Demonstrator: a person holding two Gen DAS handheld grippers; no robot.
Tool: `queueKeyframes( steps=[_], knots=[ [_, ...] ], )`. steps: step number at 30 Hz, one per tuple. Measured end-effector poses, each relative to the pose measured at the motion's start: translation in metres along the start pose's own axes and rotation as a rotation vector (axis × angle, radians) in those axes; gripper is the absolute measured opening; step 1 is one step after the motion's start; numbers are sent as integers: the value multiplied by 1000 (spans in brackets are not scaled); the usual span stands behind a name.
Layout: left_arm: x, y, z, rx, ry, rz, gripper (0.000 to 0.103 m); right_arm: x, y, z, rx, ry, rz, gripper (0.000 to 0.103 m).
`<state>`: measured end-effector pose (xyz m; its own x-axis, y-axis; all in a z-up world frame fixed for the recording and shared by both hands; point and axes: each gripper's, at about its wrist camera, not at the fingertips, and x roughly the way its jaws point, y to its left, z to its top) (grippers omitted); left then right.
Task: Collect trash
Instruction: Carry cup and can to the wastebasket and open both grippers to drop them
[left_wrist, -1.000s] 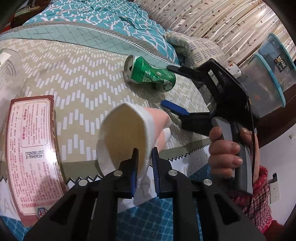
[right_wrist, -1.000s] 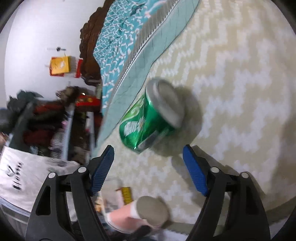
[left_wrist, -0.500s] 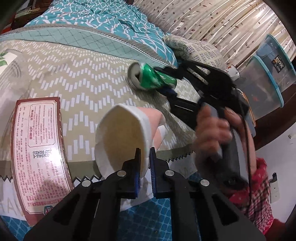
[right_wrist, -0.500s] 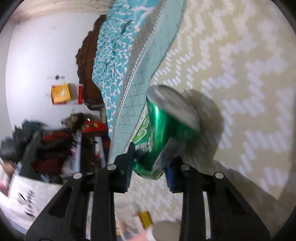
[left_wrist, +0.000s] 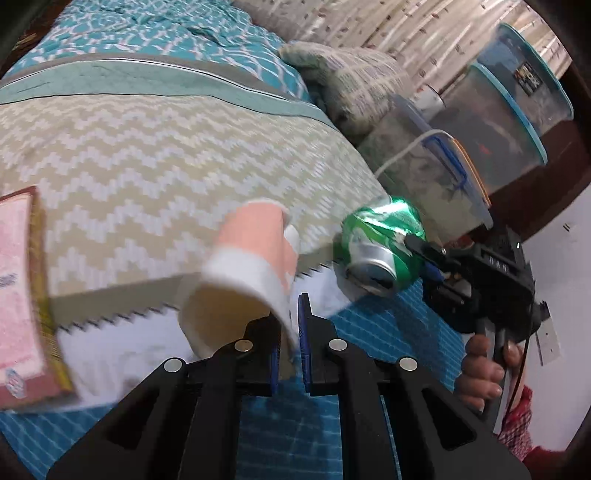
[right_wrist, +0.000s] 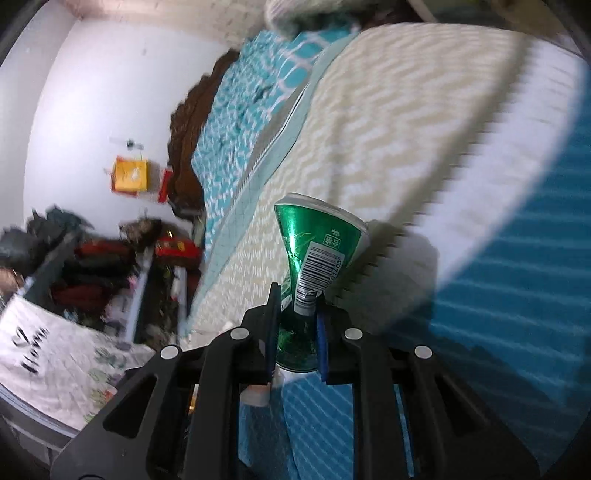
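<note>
Your left claw (left_wrist: 289, 334) was nearly together, its blue pads pinching the thin white rim of the pink-and-white paper cup (left_wrist: 243, 273). The cup hung tilted in front of the claw, its open mouth turned toward the camera, above the near edge of the bed (left_wrist: 155, 147) with its beige zigzag cover.

Your right claw (right_wrist: 295, 328) had just been closing, and the crushed green aluminium drink can (right_wrist: 317, 243) sat between its pads, squeezed flat at the lower end where they pressed on it. The can stuck up and out from the claw, barcode facing the camera, lifted clear of the bed cover. In the left wrist view the can (left_wrist: 380, 247) showed beside the paper cup, near but apart from it, with your right hand (left_wrist: 484, 369) wrapped around the claw's handle.

A pink box with a brown border (left_wrist: 22, 291) lay on the bed at the left edge.
</note>
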<state>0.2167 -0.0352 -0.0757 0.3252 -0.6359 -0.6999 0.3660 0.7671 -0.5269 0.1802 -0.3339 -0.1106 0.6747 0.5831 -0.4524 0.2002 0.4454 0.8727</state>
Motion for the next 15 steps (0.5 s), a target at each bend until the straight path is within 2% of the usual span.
queueKeyframes(
  steps=[5, 9, 15],
  knots=[
    [22, -40, -2, 40, 54, -51, 8, -45, -39, 0, 80, -73, 41, 19],
    [48, -86, 3, 126, 92, -67, 8, -75, -70, 11, 156, -133, 88, 18],
    [99, -155, 30, 217, 160, -113, 8, -122, -104, 31, 208, -232, 131, 18]
  ],
)
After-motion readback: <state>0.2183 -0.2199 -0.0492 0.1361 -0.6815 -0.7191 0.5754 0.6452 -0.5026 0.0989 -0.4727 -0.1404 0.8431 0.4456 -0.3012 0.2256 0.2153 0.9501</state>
